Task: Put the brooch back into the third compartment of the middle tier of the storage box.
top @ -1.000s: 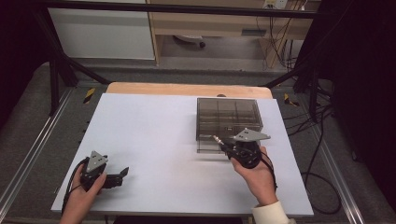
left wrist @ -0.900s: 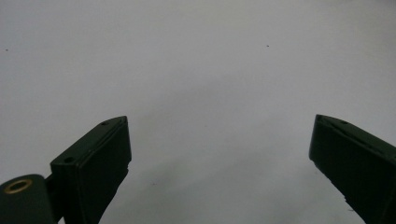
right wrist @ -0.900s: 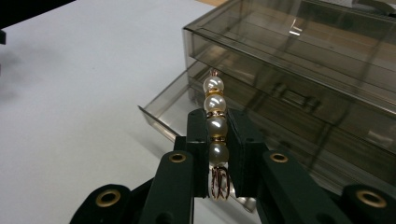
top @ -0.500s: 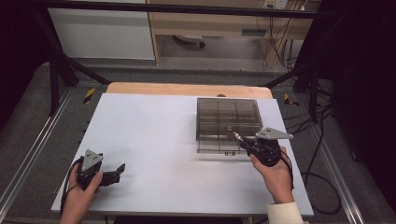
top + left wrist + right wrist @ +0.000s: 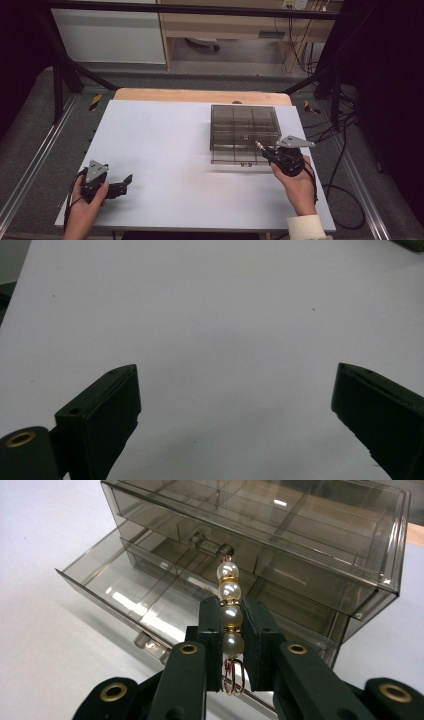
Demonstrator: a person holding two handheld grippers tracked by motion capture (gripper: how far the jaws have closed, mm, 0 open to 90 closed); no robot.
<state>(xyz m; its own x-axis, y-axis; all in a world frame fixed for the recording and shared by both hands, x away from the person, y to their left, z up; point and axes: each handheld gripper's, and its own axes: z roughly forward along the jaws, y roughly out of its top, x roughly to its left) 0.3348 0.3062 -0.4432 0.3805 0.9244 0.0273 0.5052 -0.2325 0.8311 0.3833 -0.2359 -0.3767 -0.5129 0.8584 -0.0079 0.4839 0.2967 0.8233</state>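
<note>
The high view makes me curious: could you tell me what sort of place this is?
Probably a lab or workshop recording bench: a white table inside a black frame, loose cables on the floor, and a desk behind.

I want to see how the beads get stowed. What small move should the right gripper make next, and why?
Probably ease forward and down over the open lower drawer of the smoky box. The right gripper is shut on the pearl bead string, just short of the drawer's compartments.
</note>
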